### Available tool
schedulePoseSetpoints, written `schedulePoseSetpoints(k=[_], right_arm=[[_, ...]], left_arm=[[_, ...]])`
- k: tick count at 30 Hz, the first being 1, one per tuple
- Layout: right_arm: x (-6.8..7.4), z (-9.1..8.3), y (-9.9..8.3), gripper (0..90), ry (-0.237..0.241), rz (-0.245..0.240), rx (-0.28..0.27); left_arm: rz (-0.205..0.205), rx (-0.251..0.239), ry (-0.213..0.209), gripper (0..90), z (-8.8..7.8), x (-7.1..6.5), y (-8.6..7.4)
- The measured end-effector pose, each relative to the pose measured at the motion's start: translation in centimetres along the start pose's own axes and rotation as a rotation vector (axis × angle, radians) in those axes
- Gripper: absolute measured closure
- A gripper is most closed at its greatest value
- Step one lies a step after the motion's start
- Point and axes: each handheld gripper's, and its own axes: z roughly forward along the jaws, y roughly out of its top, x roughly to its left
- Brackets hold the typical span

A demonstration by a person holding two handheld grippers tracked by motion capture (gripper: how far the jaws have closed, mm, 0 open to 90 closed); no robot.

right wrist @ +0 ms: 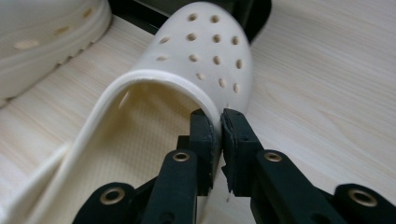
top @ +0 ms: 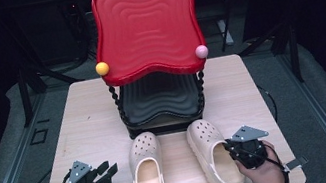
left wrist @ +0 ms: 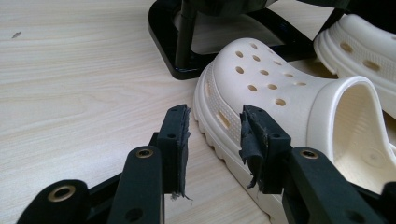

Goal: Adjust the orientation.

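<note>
**Right gripper pinches clog rim; left one waits**

Right gripper (right wrist: 220,122) has its jaws clamped on the thin upper rim of the right clog (top: 215,156), one pad inside the opening and one outside, a hold that suits lifting the shoe by its collar.

Largest in the scene is the two-tier shoe rack (top: 151,53) at the far middle of the wooden table (top: 90,124): a red wavy top shelf above a black lower one, both bare, so the shoes are probably bound there. Both cream clogs lie just in front of it on the near half of the table, toes pointing at the rack. The left clog (top: 148,175) lies free beside its mate.

Left gripper (left wrist: 214,135), at the near left, has its jaws apart and gripping nothing, aimed at that clog's outer side, likely waiting its turn.
</note>
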Motion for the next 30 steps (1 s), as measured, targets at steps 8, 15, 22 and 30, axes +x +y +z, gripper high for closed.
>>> schedulePoseSetpoints(k=[8,15,22,30], right_arm=[[3.3,0.7,1.2,82.9,-0.014,0.004,-0.014],[5.0,1.7,1.9,82.4,-0.001,0.046,-0.024],[5.8,1.9,2.3,81.6,0.014,0.056,0.003],[7.1,2.6,2.4,79.3,0.015,0.066,-0.004]], left_arm=[[0.011,-0.007,-0.02,62.0,0.0,-0.6,-0.1],[0.026,0.001,-0.042,62.0,0.3,-1.3,-0.2],[0.032,0.003,-0.053,62.0,0.4,-1.7,-0.3],[0.042,0.007,-0.133,58.9,0.7,-2.9,-0.2]])
